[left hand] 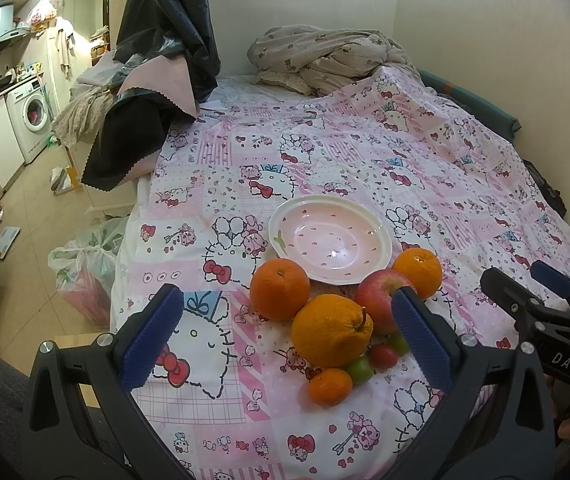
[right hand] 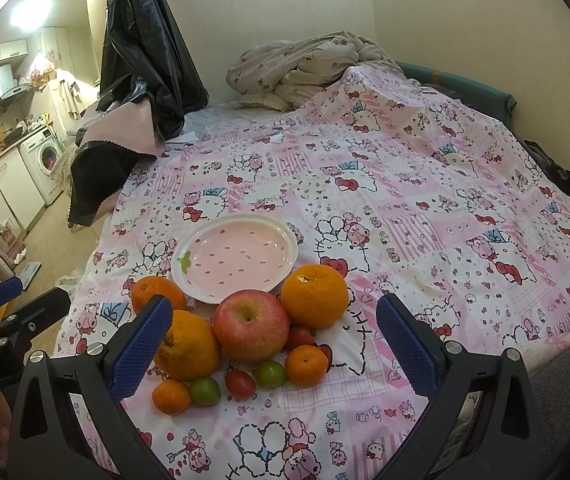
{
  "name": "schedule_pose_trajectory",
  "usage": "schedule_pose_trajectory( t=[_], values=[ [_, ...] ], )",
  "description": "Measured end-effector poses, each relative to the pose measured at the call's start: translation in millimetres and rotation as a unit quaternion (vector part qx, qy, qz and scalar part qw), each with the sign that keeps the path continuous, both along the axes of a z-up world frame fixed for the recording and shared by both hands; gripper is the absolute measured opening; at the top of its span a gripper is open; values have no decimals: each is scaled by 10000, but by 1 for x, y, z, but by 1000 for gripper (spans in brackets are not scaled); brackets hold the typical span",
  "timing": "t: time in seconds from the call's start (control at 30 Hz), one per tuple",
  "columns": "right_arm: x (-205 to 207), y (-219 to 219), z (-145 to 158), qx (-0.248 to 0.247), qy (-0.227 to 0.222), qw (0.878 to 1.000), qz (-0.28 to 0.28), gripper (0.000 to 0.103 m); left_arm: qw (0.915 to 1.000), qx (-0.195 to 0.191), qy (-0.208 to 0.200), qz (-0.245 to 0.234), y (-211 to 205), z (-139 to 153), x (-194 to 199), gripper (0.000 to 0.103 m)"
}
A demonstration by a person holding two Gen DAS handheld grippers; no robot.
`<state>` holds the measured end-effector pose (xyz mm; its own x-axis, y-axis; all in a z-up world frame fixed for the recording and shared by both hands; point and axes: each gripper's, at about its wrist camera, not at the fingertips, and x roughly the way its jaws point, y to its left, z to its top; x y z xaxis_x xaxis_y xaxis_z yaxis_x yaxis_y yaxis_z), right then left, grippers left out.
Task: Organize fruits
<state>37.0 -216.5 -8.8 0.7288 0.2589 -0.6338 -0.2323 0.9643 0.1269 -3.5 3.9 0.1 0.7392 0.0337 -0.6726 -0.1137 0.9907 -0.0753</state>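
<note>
A: Fruits sit in a heap on the bed [right hand: 425,208], on the pink cartoon bedspread near its front edge, just in front of the plate [right hand: 235,258]. That plate is bare, so by my reading nothing has been sorted yet.

B: Take them by size, then.

A: Biggest is the knobbly orange [right hand: 187,346] on the left of the heap, with the apple [right hand: 251,326] pressed against it in the middle. Next come two round oranges, one [right hand: 315,296] at the plate's right rim and one [right hand: 157,292] at its left rim, partly hidden behind a blue finger.

B: And the little ones?

A: Two mandarins, one [right hand: 305,365] on the right and one [right hand: 171,396] at the front left. Smallest of all are the tomatoes: two green ones [right hand: 205,391] [right hand: 270,374] and a red one [right hand: 240,385] between them, plus another red one [right hand: 299,336] tucked behind, under the apple.

B: What are the tongs doing?

A: Both are spread wide and hold nothing. The right gripper [right hand: 275,350] hovers over the front of the heap, with the apple between its fingers in view. The left gripper [left hand: 287,334] hangs just to the left, facing the knobbly orange.

B: So everything is left to do.

A: I judge so: every piece is yet to go onto the plate, and the round ones may roll on soft bedding.
</note>
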Motion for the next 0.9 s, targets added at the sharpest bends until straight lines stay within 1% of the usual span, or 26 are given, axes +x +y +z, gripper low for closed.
schedule_pose_trajectory(
  t=[0.23, 0.37, 0.5, 0.6, 0.7, 0.77, 0.9],
  values=[
    [0, 0, -3, -11, 43, 10000, -8, 103, 10000, 26, 48, 19, 1, -2, 0, 103],
    [4, -2, -5, 39, 213, 9998, -26, 103, 9997, 38, 239, 98, 5, -1, 5, 103],
    [17, -11, 5, 186, 425, 9989, -16, 103, 9987, -34, 507, 94, 10, 5, 21, 103],
    [35, -19, 11, 252, 616, 9978, -48, 103, 9966, -147, 810, 54, 14, 7, 40, 103],
    [56, -23, 15, 230, 847, 9961, 8, 103, 9925, -297, 1183, 56, 22, 5, 61, 103],
    [74, -26, 14, 231, 1111, 9935, 87, 103, 9879, -478, 1473, 84, 29, 1, 76, 103],
    [107, -30, 5, 284, 1709, 9846, 245, 103, 9799, -706, 1863, 129, 39, -6, 101, 103]
  ],
)
